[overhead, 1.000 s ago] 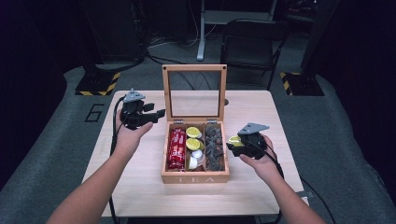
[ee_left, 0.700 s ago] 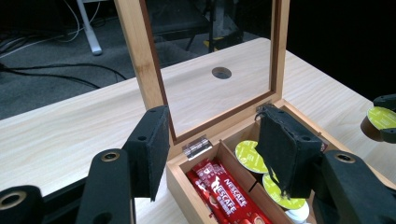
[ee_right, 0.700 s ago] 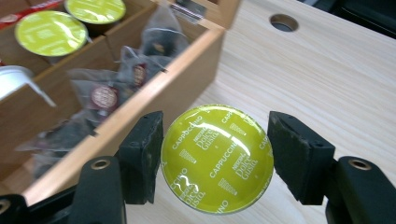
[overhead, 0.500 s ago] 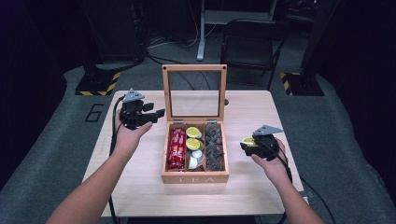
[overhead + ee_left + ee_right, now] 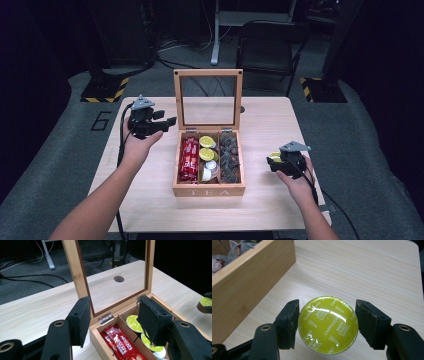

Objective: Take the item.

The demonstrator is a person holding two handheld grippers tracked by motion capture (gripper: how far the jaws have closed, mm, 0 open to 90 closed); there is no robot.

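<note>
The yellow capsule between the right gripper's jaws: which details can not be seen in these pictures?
- Yellow capsule, right gripper view: its foil lid faces the camera and hides the cup below, so whether it rests on the table is unclear.
- Right gripper, high view: too small to judge pad contact.

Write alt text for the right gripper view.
A yellow-green capsule with a Cappuccino foil lid sits gripped between the right gripper's two black jaws, above a light wooden table. A wooden box wall fills the upper left.
</note>
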